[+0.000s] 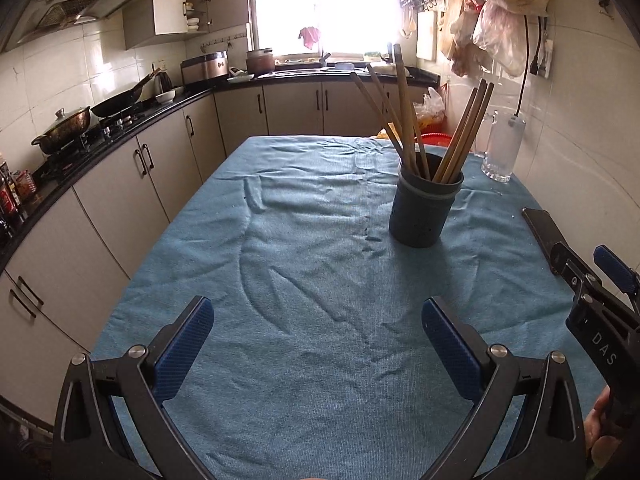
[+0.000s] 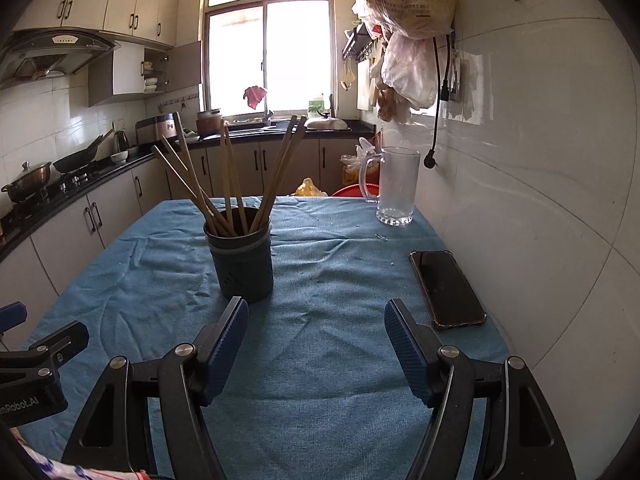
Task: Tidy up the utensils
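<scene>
At the near edge of the table, both hand-held grippers hang above the blue cloth [image 1: 312, 280] with nothing between their jaws. The left gripper [image 1: 318, 344] stands wide, its blue pads well apart over bare cloth. The right gripper [image 2: 316, 344] also stands wide and empty; in the left wrist view it shows at the right border, close beside the left one.

Beyond the grippers, toward the middle of the table, stands the dark holder [image 2: 242, 254], upright on the cloth. From the right gripper it lies straight ahead and slightly to the left, just past the left fingertip. From the left gripper it lies ahead and to the right, farther off. By this reading the right hand is the nearer one.

The chopsticks [image 2: 228, 176] stand in the holder with their long axes near vertical, fanned outward: one group leans left, one pair stands nearly upright, one group leans right. No loose utensil is visible on the cloth.

Along the right edge lies a phone [image 2: 446, 288], face up, just beside the right gripper's right finger. At the far right corner stands a glass mug [image 2: 396, 184], apart from the holder.

Judgement: any grasp on a chopstick calls for an approach from above, across its upright axis, and the leaning groups can shift when one is drawn.
</scene>
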A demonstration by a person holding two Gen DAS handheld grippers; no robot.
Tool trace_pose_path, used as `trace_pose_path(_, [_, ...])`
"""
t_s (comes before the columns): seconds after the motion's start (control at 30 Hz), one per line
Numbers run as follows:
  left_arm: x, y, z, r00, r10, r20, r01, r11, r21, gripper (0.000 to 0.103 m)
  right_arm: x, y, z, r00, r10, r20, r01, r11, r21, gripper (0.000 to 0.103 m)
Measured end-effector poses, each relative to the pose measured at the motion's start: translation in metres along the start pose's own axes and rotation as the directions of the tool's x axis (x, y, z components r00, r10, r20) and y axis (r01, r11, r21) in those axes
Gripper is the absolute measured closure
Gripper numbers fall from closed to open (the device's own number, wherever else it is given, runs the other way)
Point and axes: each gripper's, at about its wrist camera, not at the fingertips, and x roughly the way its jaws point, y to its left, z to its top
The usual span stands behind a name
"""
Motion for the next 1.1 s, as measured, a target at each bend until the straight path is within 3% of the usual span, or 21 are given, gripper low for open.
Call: trace_pose_path(1.1, [0.012, -0.003, -0.004, 0.999, -0.039, -0.036, 0.04, 0.999, 0.017, 0.0, 0.011, 0.005, -0.003, 1.0, -0.007, -0.022, 0.007, 1.0, -0.012, 0.028])
